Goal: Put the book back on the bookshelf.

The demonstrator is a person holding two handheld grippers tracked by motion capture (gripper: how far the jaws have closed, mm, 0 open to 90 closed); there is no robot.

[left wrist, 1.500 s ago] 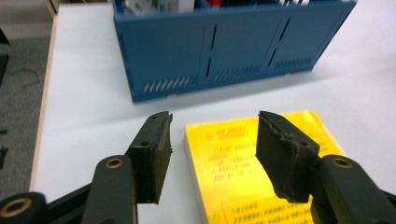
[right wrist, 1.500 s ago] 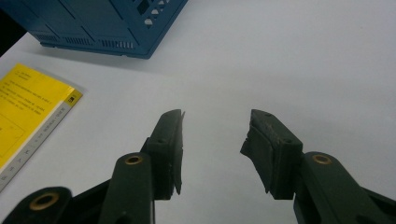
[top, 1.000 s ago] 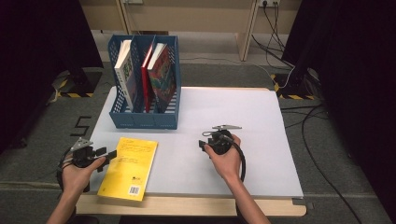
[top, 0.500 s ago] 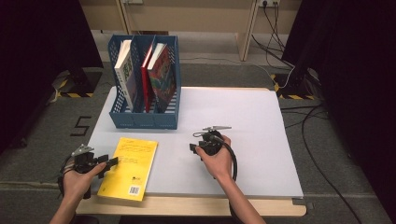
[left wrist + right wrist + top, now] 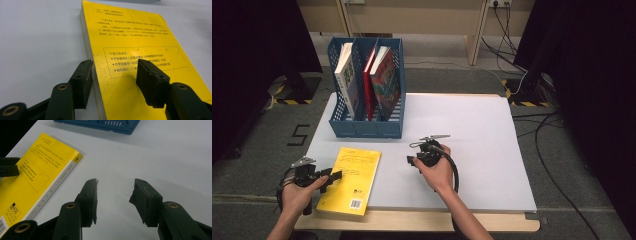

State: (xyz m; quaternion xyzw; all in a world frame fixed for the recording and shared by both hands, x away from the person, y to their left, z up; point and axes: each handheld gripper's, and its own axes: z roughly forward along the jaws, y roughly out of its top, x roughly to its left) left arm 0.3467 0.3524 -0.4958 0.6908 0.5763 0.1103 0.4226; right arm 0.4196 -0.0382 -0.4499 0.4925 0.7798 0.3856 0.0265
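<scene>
Yellow book (image 5: pixel 140 50) between open left tongs (image 5: pixel 113 75), right tongs (image 5: pixel 113 200) apart.

One yellow book (image 5: pixel 350 179) lies flat at the table's (image 5: pixel 482 150) front left corner, the single volume out on the surface. Three more books stand in one blue file rack (image 5: pixel 367 127) near the rear left corner: one white-spined book (image 5: pixel 344 75), one red book (image 5: pixel 371 82) and one book with a multicoloured cover (image 5: pixel 387 80), bringing the count to four books. The rack shows three compartments. Two hand-held tongs are at the table, the left tongs (image 5: pixel 332 176) at the front left edge and the right tongs (image 5: pixel 412 161) near the front middle, each with two black jaws. One table carries everything.
</scene>
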